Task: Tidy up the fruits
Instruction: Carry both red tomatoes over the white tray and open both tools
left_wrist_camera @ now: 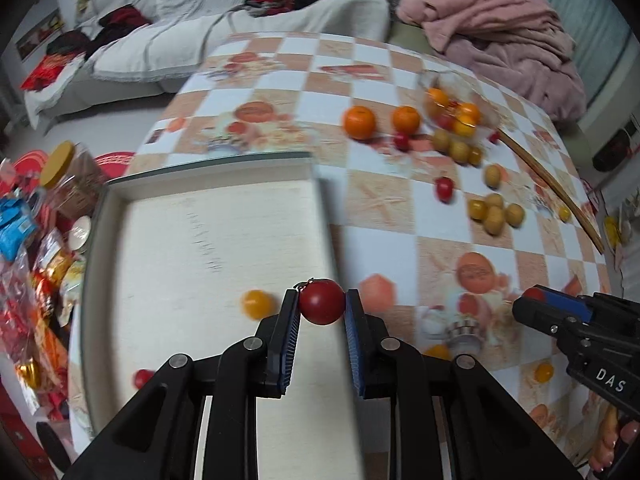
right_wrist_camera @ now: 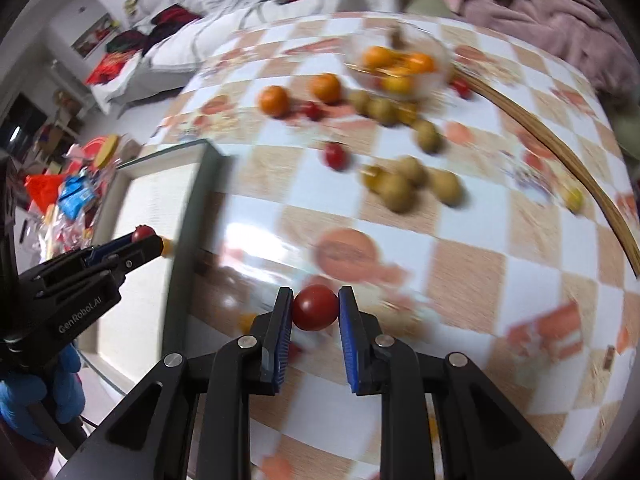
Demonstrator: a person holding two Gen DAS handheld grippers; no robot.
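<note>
My left gripper (left_wrist_camera: 322,307) is shut on a red cherry tomato (left_wrist_camera: 322,306), held over the right edge of a pale wooden tray (left_wrist_camera: 192,240). A yellow tomato (left_wrist_camera: 258,303) and a red one (left_wrist_camera: 142,378) lie in the tray. My right gripper (right_wrist_camera: 315,307) is shut on another red cherry tomato (right_wrist_camera: 315,307) above the checked tablecloth, right of the tray (right_wrist_camera: 148,200). The right gripper shows in the left wrist view (left_wrist_camera: 534,295); the left gripper shows in the right wrist view (right_wrist_camera: 145,236). Oranges (left_wrist_camera: 360,121), green-yellow fruits (left_wrist_camera: 495,211) and red tomatoes (left_wrist_camera: 444,188) are scattered on the table.
A clear glass bowl (right_wrist_camera: 438,56) with orange and yellow fruit stands at the far side. A curved wooden hoop (right_wrist_camera: 560,156) lies along the table's right. Snack packets and a jar (left_wrist_camera: 60,176) sit on the floor to the left. A sofa and pink blanket lie beyond the table.
</note>
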